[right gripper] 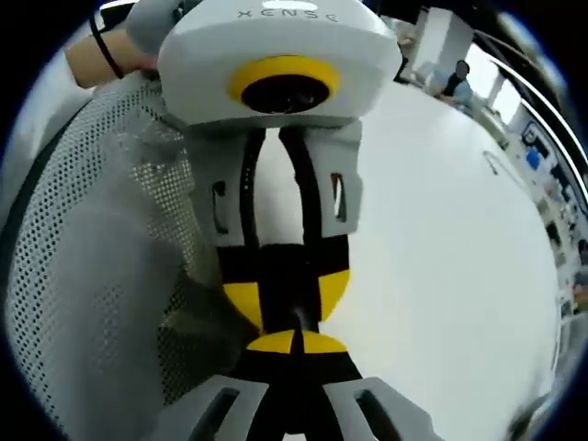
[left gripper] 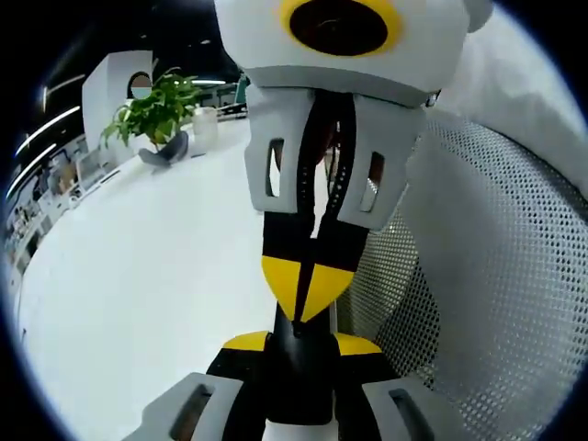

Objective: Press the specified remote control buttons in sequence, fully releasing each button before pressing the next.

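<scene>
White tabletop (left gripper: 138, 276) under two hand-held grippers meeting tip to tip.

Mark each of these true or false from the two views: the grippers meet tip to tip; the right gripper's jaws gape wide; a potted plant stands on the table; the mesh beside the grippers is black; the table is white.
1. The left gripper and the right gripper meet tip to tip. True.
2. The right gripper's jaws gape wide. False: they are closed together, and so are the left gripper's.
3. A potted plant stands on the table. True, at its far end in the left gripper view.
4. The mesh beside the grippers is black. False: it is light grey, perforated.
5. The table is white. True.
</scene>
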{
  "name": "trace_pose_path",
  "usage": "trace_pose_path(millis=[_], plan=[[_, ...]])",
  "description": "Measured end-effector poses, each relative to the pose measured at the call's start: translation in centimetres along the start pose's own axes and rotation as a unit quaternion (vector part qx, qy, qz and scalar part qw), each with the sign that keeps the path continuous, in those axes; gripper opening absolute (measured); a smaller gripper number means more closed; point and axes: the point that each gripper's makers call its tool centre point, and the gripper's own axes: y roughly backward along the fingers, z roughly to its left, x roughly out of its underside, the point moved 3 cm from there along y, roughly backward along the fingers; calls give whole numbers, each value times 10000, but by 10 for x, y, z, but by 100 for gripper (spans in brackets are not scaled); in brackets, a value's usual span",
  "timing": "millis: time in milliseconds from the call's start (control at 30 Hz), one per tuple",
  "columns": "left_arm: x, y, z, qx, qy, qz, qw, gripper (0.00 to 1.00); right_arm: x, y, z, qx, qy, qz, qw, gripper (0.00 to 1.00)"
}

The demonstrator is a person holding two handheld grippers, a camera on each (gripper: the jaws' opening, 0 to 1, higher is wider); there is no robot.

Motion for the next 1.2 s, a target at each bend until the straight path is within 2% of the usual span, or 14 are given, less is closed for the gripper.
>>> trace_pose_path(millis=[167, 233, 367, 500, 667, 833, 967, 1033, 1200], plan=[[0, 0, 0, -6, -5, -2, 10000, 24, 2, 2, -1, 138, -285, -290, 9991, 0], [0, 0, 0, -7, -5, -5, 10000, 24, 1, 3, 1, 122, -183, -331, 9992, 0], [0, 0, 0, 9, -18, -6, 10000, 24, -2, 1, 2, -27, 162, -177, 9997, 0], [0, 0, 0, 6, -11, -7, 10000, 24, -3, 0, 0, -178, 173, -104, 9996, 0], [0, 0, 0, -6, 23, 6, 10000, 24, -5, -2, 0, -122, 113, 88, 9998, 0], [0, 0, 0, -31, 42, -2, 10000, 24, -6, -3, 1, 95, 402, 247, 9988, 0], [0, 0, 1, -36, 22, 1, 10000, 24, -3, -1, 0, 117, 218, 56, 9997, 0], [0, 0, 1, -33, 11, -5, 10000, 24, -3, 0, 0, 62, -69, -166, 9998, 0], [0, 0, 1, -21, 2, -9, 10000, 24, -5, -1, 1, 103, 176, -229, 9995, 0]])
